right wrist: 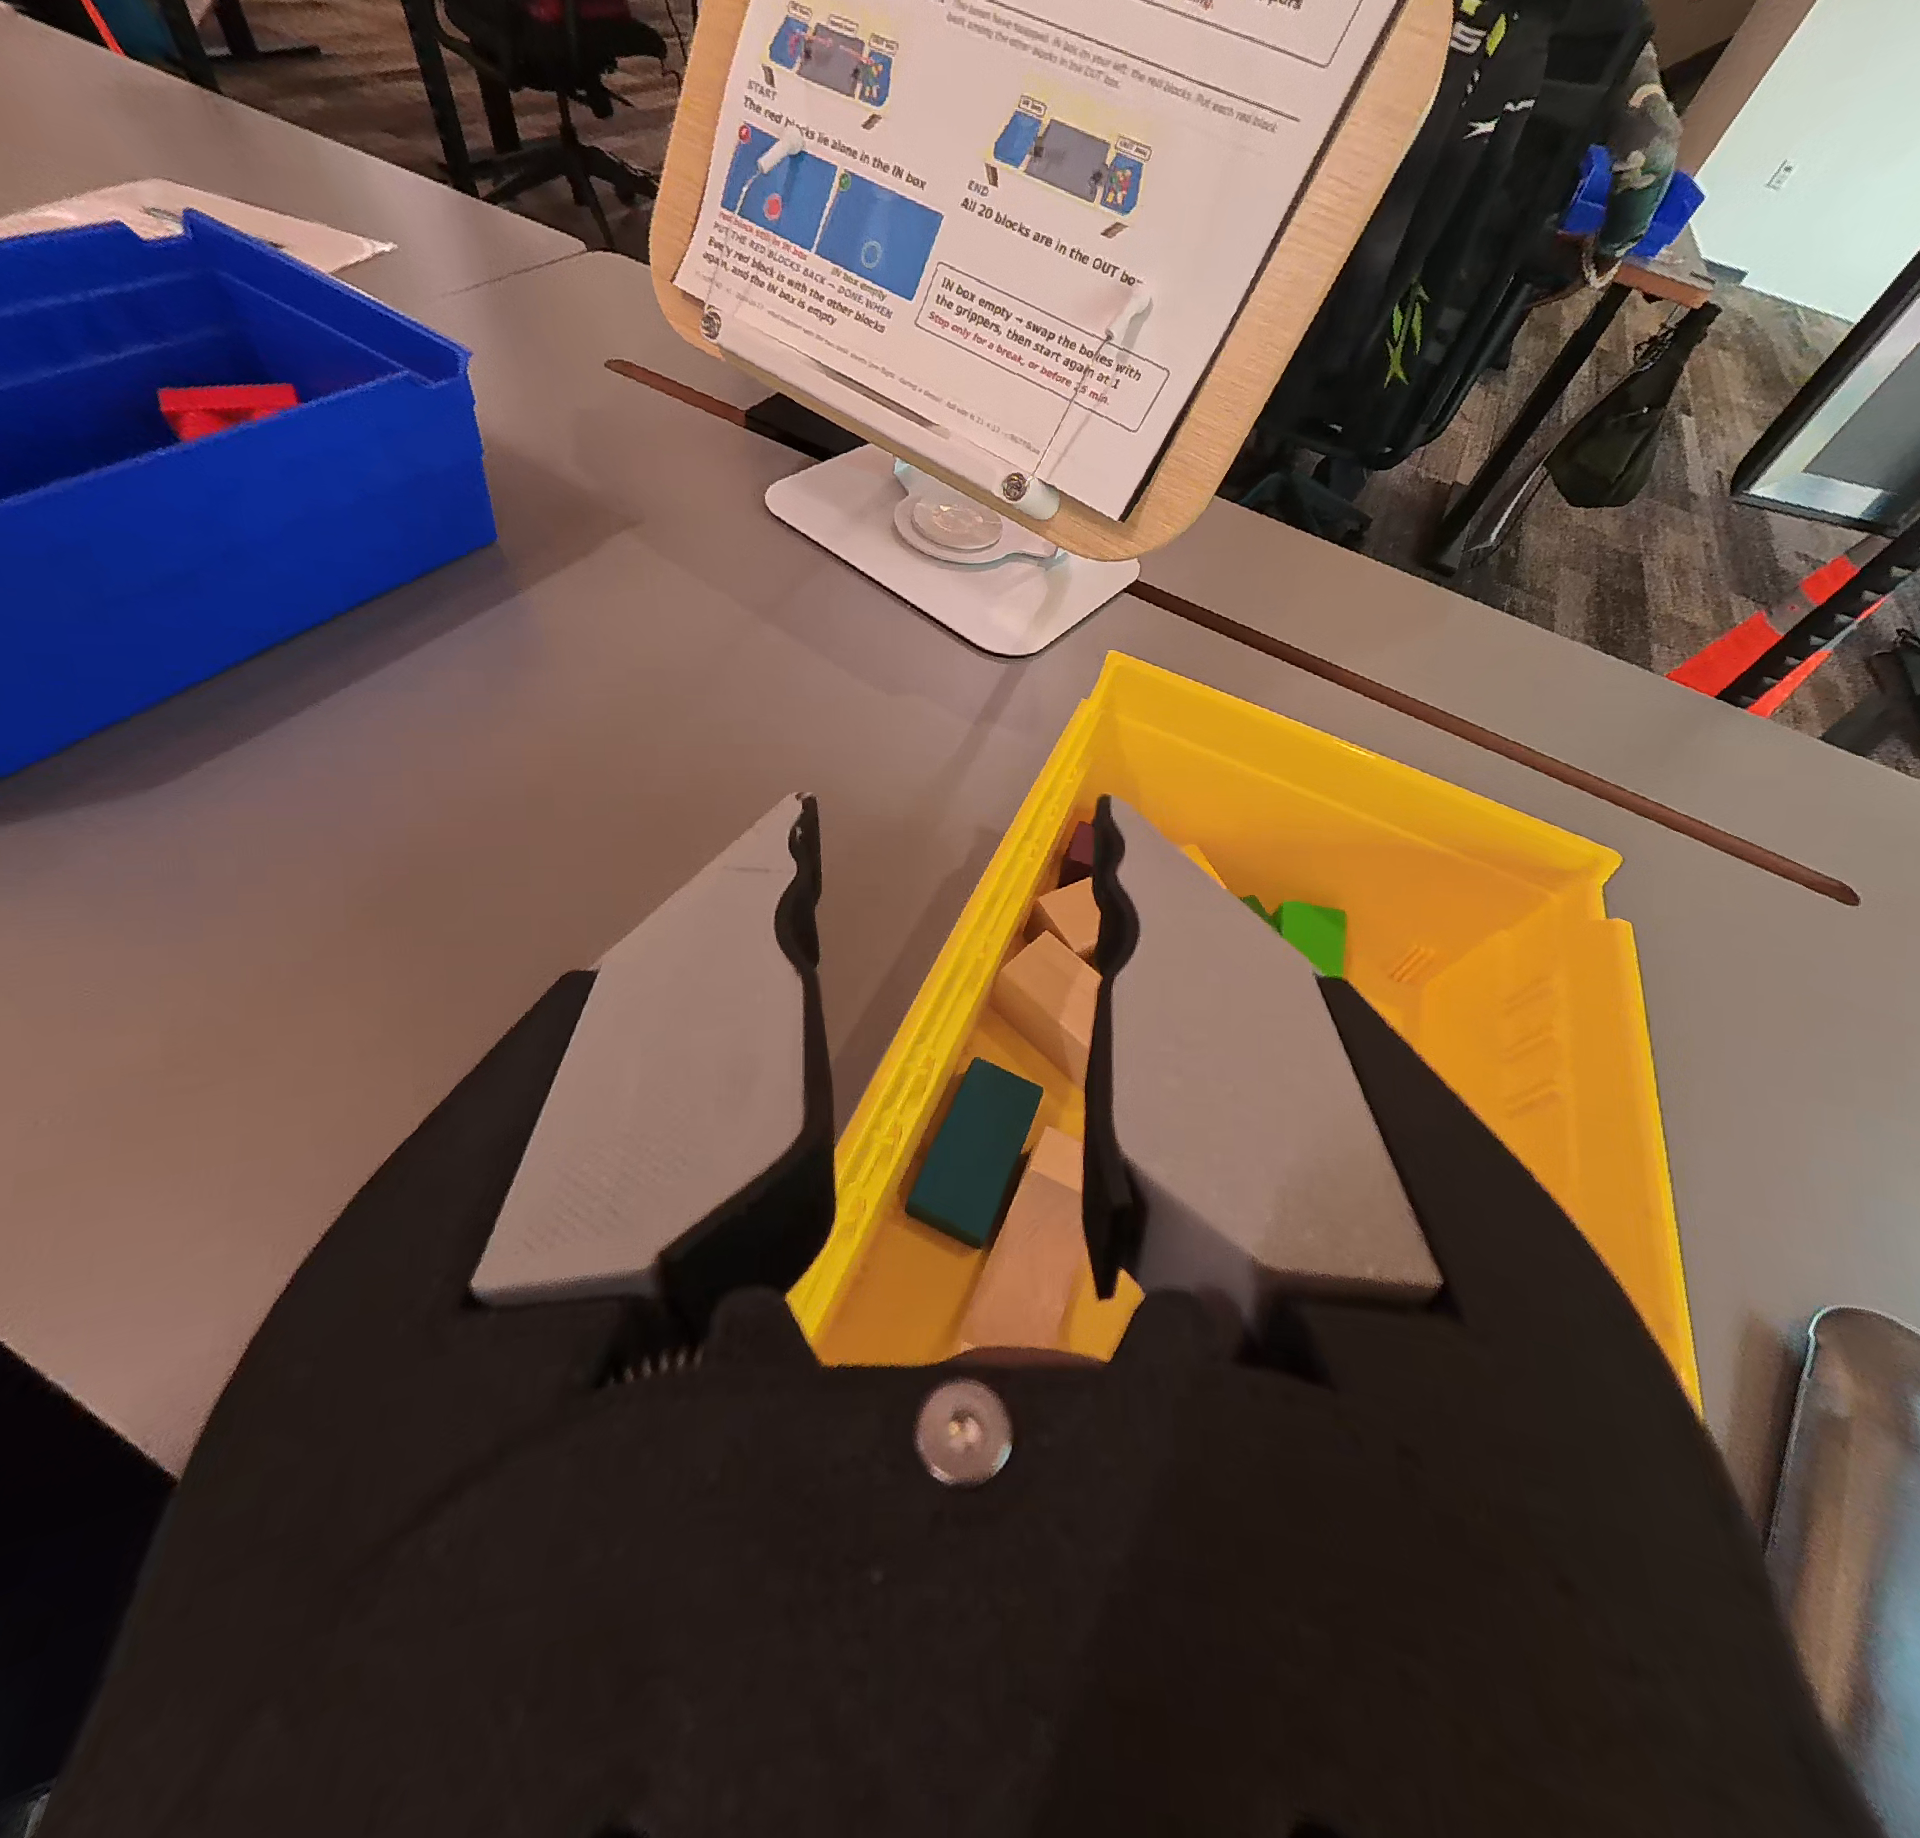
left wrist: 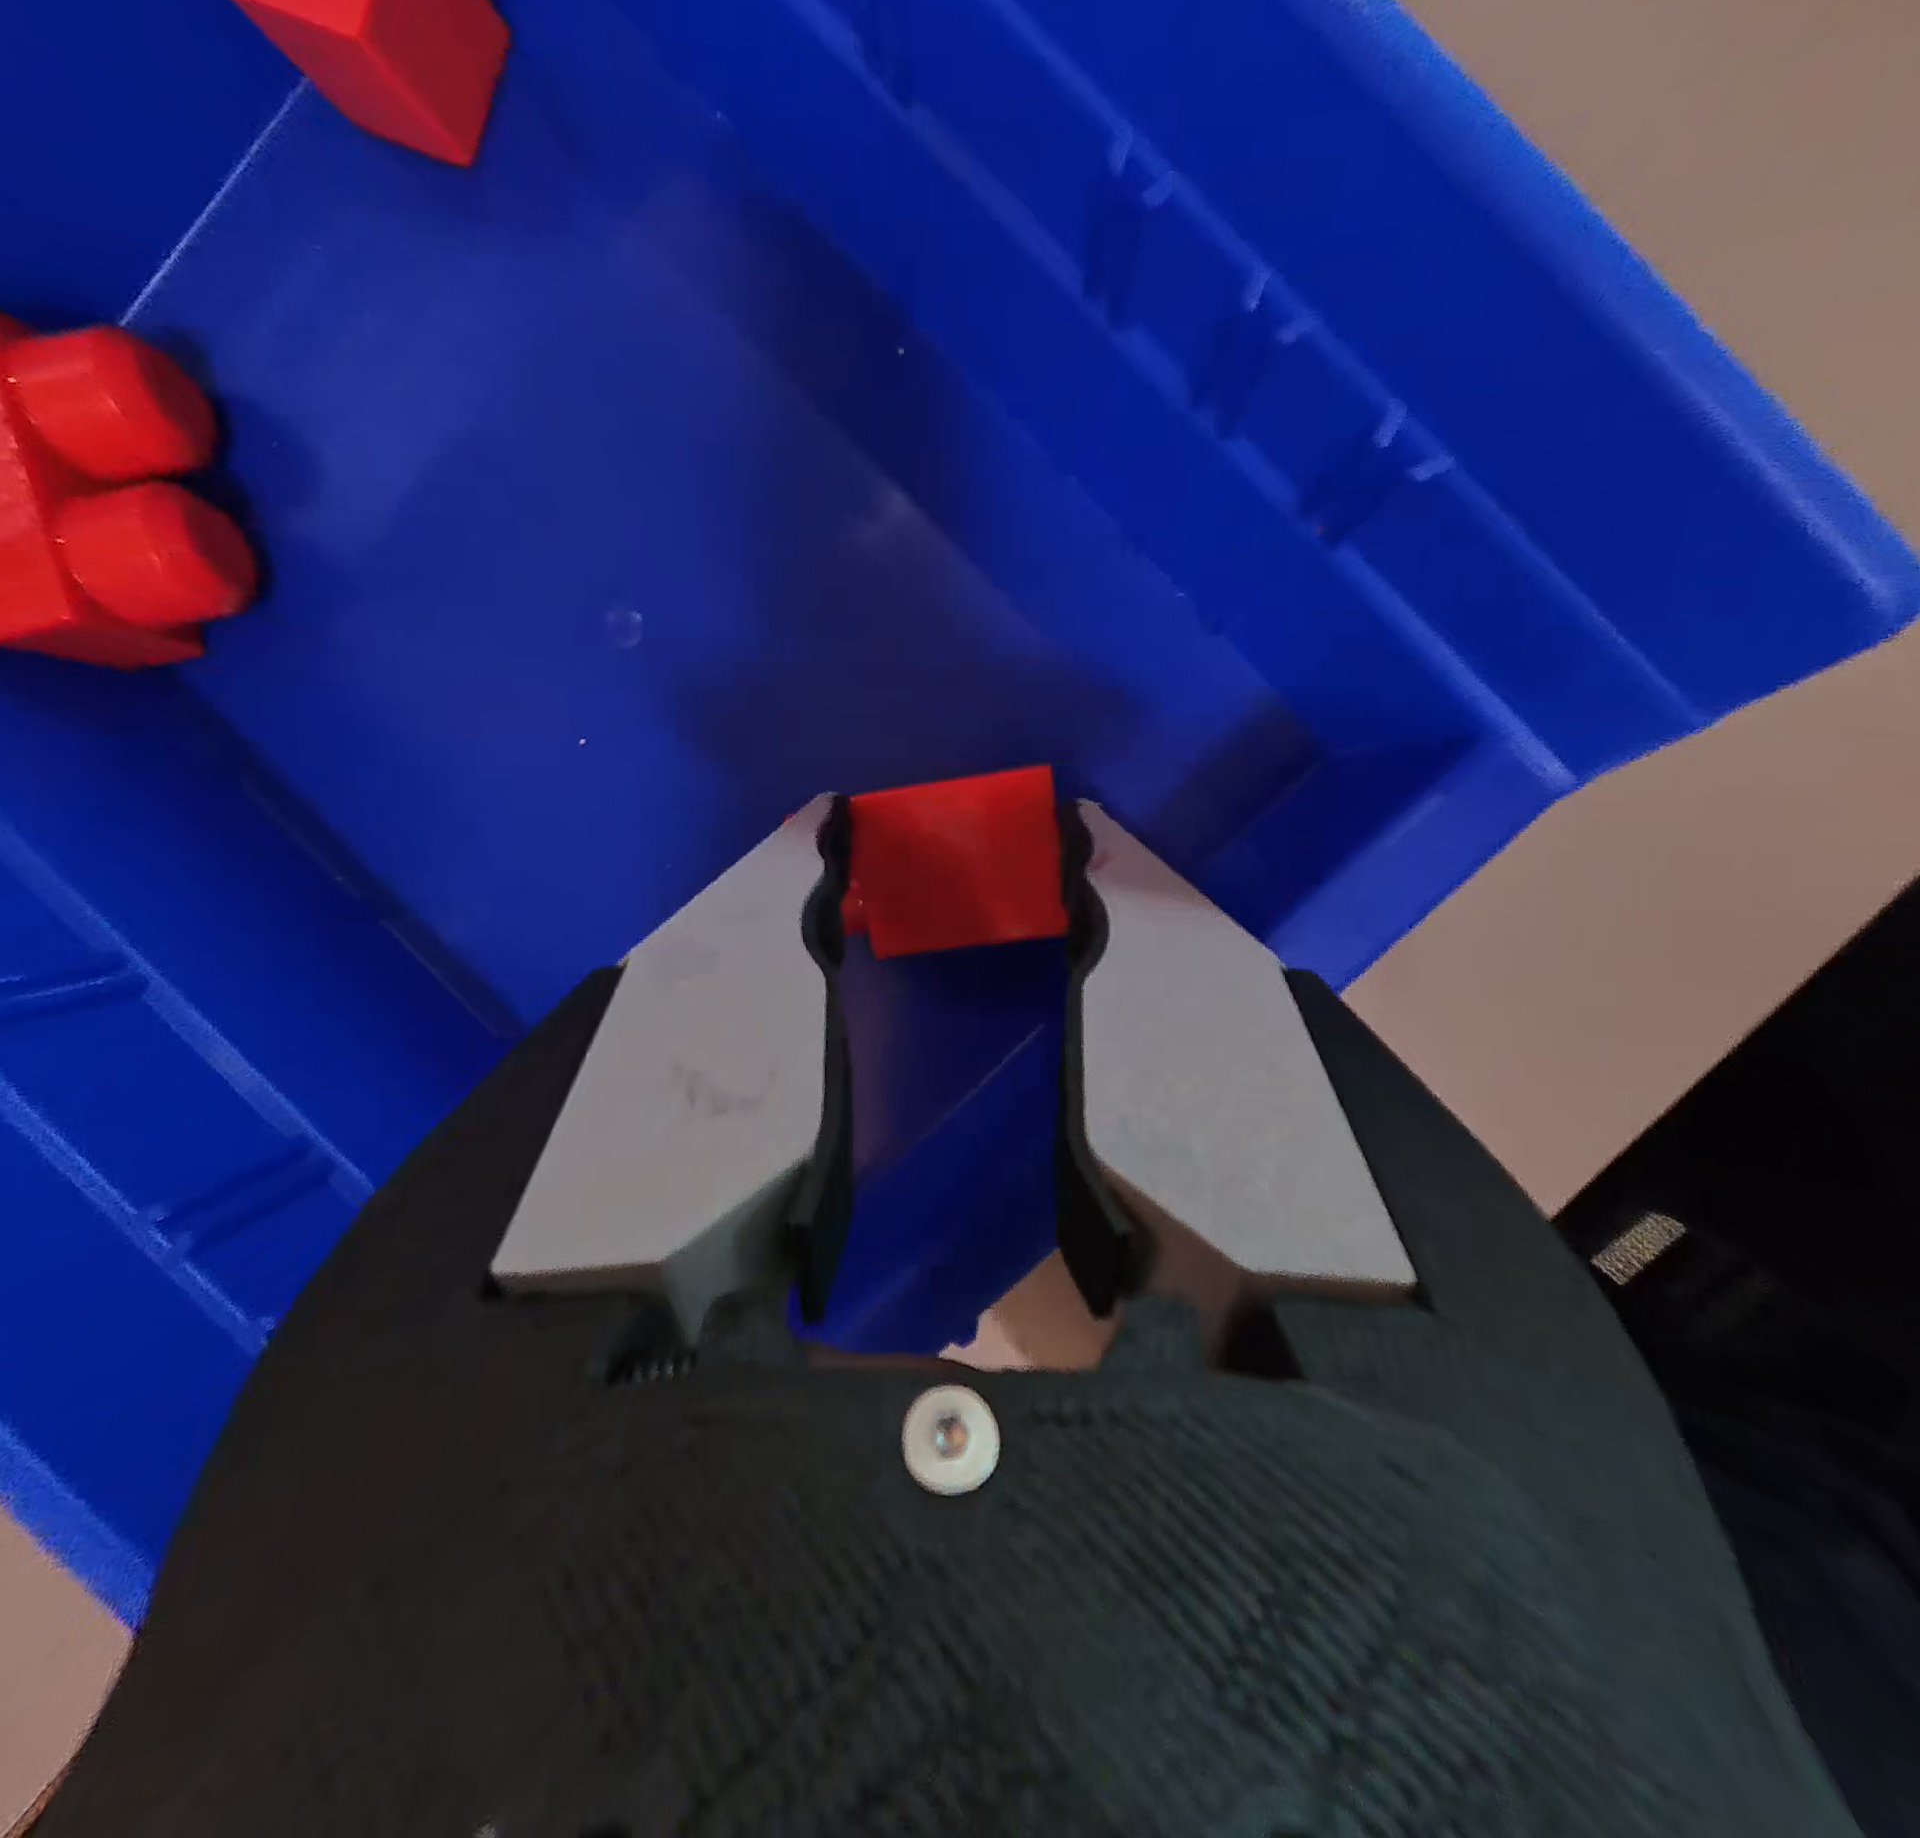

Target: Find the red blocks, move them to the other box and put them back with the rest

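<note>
Red block [left wrist: 956,858] pinched in left hand-held gripper [left wrist: 956,853] over blue box [left wrist: 1143,261].

Left tool [left wrist: 956,853] clamped, right tool [right wrist: 956,853] spread apart

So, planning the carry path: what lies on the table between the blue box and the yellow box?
Only bare grey table between the blue box and the yellow box, as the right wrist view shows. The document stand sits farther back.
</note>
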`<state>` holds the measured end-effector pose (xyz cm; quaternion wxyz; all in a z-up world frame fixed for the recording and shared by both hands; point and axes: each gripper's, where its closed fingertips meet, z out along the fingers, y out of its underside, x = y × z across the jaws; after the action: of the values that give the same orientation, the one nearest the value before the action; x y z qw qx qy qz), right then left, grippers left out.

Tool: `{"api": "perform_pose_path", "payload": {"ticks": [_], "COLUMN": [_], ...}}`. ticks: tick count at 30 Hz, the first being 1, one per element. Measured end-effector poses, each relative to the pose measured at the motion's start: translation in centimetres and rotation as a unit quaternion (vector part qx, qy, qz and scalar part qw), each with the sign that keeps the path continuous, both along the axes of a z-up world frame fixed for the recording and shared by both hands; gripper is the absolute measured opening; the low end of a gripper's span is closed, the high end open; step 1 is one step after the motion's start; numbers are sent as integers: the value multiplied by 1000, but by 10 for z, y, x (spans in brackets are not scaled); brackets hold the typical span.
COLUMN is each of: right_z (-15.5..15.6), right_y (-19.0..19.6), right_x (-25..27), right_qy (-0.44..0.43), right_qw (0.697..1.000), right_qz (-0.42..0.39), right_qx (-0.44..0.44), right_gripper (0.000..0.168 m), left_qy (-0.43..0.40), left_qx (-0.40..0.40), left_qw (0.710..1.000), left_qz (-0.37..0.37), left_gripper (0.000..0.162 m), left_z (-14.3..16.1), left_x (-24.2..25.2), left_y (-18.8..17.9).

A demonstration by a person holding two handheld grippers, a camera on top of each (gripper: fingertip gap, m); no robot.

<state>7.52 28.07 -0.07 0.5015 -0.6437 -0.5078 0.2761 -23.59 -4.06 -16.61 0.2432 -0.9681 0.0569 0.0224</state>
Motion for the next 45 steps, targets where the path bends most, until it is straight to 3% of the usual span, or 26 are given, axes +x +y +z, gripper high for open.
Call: {"api": "perform_pose_path", "payload": {"ticks": [6,10,12,15,16,19,24,30,35,41,45], "right_z": [2,2,3,4,4,3,2,-6,-8,-18,-21], "right_y": [-5,-10,-12,-12,-12,-12,-14,-36,-93,-174,-193], "right_x": [-1,-4,-4,-4,-4,-4,-7,-25,-53,-81,-93], "right_qy": [0,-3,-5,-2,-1,-2,1,-1,17,27,38], "right_qw": [1000,1000,1000,1000,1000,1000,1000,998,982,939,932], "right_qz": [4,9,11,12,13,14,21,67,176,317,328], "right_qx": [5,11,15,14,13,12,7,-16,-63,-131,-150], "right_gripper": [50,50,50,50,50,50,49,50,51,54,55], "left_qy": [6,89,136,241,265,312,418,444,453,408,420], "left_qx": [-2,-11,-2,35,70,166,316,414,462,452,404], "left_qw": [1000,996,989,954,944,920,840,779,726,720,750], "left_qz": [11,-6,-53,-177,-186,-168,-138,-157,-234,-333,-312], "left_gripper": [39,39,38,39,39,38,38,38,38,38,38], "left_z": [0,2,5,11,21,59,121,163,181,153,137], "left_x": [-4,-14,-12,3,5,2,-5,32,107,181,178], "left_y": [1,3,9,24,34,53,63,65,78,103,121]}}
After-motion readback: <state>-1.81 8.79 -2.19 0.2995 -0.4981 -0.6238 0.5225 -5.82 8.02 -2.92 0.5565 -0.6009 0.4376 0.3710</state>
